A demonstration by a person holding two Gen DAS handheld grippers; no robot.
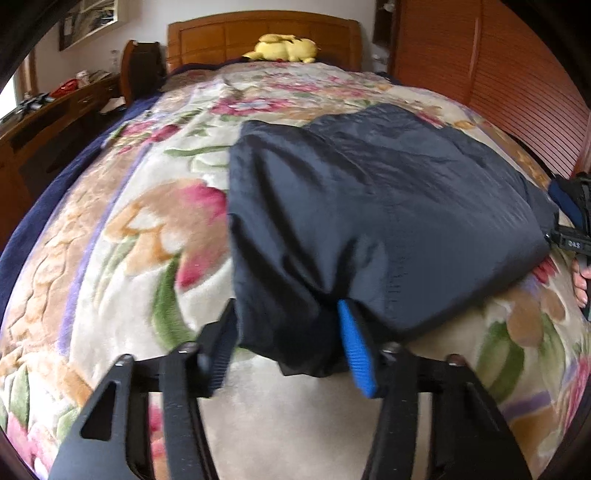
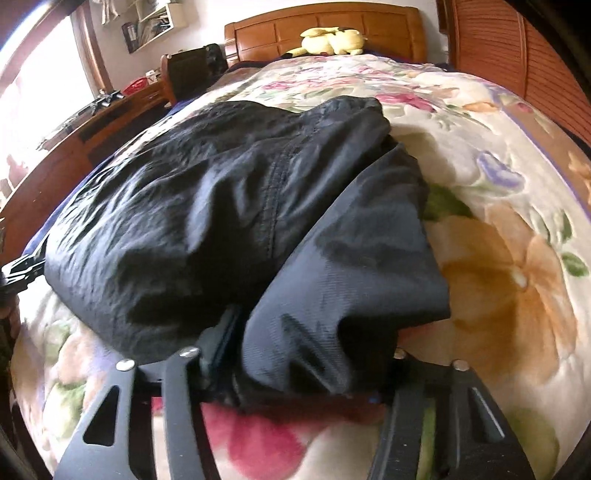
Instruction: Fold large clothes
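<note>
Left gripper (image 1: 286, 345): fingers set wide apart with a bunched fold of the dark garment (image 1: 369, 206) lying between them; whether the pads actually pinch the cloth cannot be told. Right gripper (image 2: 295, 354): fabric is draped over and between its fingers, hiding the tips; its state cannot be told either.

The garment lies partly folded, in layers, on the floral blanket (image 1: 122, 229) covering the bed, nearer the foot edge than the headboard (image 1: 258, 33), with each gripper at one of its near corners.

Risks, in my judgement:
- The fabric looks thin and slippery; a loose hold would let a corner slide out mid-lift and undo the fold.
- Uneven pull from the two sides could skew the layers.
- The plush blanket may drag with the cloth.

The yellow plush toy (image 1: 286, 48) by the headboard lies well apart.
</note>
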